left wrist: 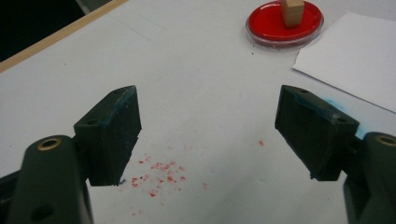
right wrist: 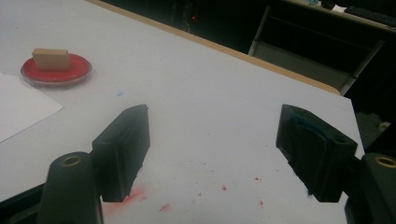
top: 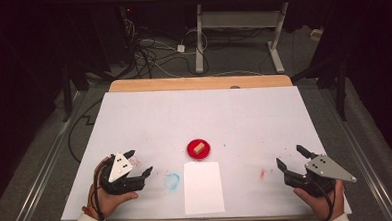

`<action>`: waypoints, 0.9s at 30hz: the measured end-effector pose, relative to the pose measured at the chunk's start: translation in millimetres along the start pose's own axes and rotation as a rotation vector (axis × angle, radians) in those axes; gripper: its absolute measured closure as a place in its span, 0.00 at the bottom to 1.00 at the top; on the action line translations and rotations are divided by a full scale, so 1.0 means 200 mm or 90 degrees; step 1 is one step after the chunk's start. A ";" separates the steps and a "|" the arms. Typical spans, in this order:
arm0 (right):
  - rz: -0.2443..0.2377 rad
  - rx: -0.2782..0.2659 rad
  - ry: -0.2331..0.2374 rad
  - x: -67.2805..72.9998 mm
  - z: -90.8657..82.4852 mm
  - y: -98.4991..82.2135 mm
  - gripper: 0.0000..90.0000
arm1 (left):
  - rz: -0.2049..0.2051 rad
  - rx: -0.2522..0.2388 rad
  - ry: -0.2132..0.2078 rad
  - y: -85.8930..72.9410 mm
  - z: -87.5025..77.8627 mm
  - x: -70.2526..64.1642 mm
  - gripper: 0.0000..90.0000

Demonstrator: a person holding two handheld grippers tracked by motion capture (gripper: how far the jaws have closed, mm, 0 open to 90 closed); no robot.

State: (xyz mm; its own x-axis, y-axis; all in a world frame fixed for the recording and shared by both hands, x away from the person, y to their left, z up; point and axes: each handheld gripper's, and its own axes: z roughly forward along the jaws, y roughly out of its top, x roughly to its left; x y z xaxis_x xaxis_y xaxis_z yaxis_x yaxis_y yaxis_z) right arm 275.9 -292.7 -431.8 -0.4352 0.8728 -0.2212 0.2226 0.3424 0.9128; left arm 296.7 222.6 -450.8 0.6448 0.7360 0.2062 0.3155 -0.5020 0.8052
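White table [top: 204, 115], wood edge at the far side, dark room and cables behind.

On it: one red dish [top: 198, 149] near the middle, holding one small tan block [top: 199, 147]; one white sheet of paper [top: 203, 187] just in front of the dish, nearer the person; one blue smudge [top: 172, 180] left of the paper; red specks [left wrist: 159, 175] under the left gripper. Two grippers, one per hand: left gripper [top: 138, 166] low at the left, jaws spread, holding nothing; right gripper [top: 291, 156] low at the right, jaws likewise spread and empty. Both well apart from the dish.
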 end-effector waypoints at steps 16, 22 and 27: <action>-0.014 -0.009 0.012 0.02 0.01 0.03 0.29 | -0.039 0.012 -0.007 0.03 -0.08 0.05 0.26; -0.011 -0.012 0.012 0.02 0.01 0.03 0.29 | -0.034 0.014 -0.013 0.09 -0.08 0.06 0.26; -0.013 -0.012 0.013 0.02 0.00 0.04 0.28 | -0.036 0.011 -0.029 0.16 -0.07 0.06 0.26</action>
State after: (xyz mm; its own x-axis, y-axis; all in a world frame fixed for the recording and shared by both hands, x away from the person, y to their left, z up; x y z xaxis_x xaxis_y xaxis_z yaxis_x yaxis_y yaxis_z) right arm 276.1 -286.2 -426.4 -0.4574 0.8581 -0.2332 0.1968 0.3534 0.9145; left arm 305.4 222.0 -414.3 0.6568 0.7418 0.1353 0.3640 -0.4691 0.8046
